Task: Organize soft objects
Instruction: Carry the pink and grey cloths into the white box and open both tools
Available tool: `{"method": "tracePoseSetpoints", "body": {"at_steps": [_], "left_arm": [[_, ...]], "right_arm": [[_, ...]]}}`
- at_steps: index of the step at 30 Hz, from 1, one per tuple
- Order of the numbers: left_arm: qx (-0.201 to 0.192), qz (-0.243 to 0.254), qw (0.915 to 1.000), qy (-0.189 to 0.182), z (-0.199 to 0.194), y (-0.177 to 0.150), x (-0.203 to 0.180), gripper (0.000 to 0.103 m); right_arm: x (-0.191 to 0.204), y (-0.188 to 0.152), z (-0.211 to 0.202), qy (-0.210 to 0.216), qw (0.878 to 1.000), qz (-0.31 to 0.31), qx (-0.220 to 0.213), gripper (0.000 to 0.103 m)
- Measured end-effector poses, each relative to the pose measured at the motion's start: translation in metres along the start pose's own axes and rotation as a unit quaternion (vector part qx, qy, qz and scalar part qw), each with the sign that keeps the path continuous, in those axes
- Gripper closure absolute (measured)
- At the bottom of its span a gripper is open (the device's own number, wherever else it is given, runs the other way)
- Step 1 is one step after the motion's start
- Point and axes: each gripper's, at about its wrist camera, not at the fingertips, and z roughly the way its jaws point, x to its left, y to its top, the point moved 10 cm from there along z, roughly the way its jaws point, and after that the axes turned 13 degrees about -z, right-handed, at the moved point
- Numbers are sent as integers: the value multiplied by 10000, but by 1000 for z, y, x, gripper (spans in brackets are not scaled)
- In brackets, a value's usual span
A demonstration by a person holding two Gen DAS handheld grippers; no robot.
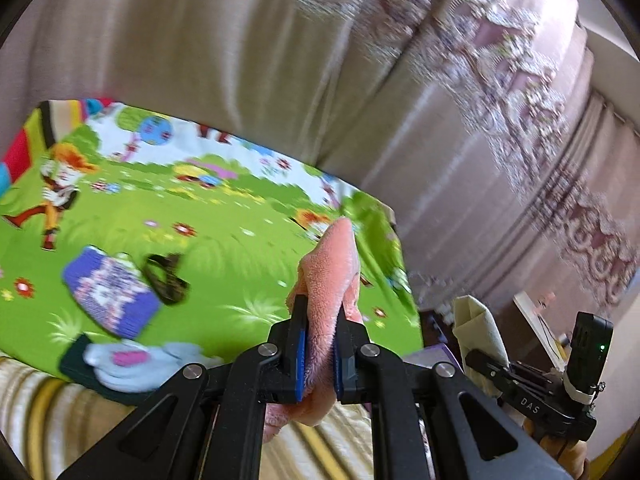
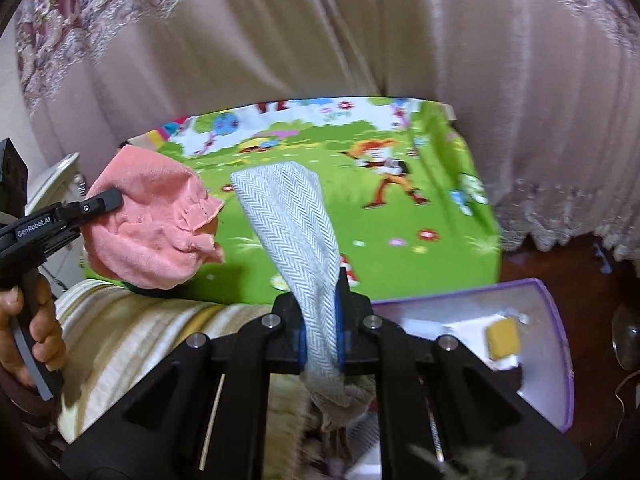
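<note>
My left gripper is shut on a pink fleece cloth that sticks up between its blue pads, above a green cartoon play mat. In the right wrist view the same pink cloth hangs bunched from the left gripper, held by a hand. My right gripper is shut on a grey herringbone cloth, whose tail droops below the jaws. The left wrist view shows that cloth as a pale fold in the right gripper.
On the mat lie a purple knitted piece, a black loop and a pale blue-grey glove. A purple tray holds a yellow sponge. Striped bedding lies in front; curtains hang behind.
</note>
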Motion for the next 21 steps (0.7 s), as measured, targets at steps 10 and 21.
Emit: {"method": "tracePoseSetpoints", "body": {"at_steps": [10,21], "left_arm": [[649,534,9959,-326,43,-50,-76,92],[1259,1086,9836,-700,84,-99,-150,92]], "right_arm": [[-86,-44,-29,-881,9945,554,79,90],[-150,-84,-52,-1543,9814,1120,225,87]]}}
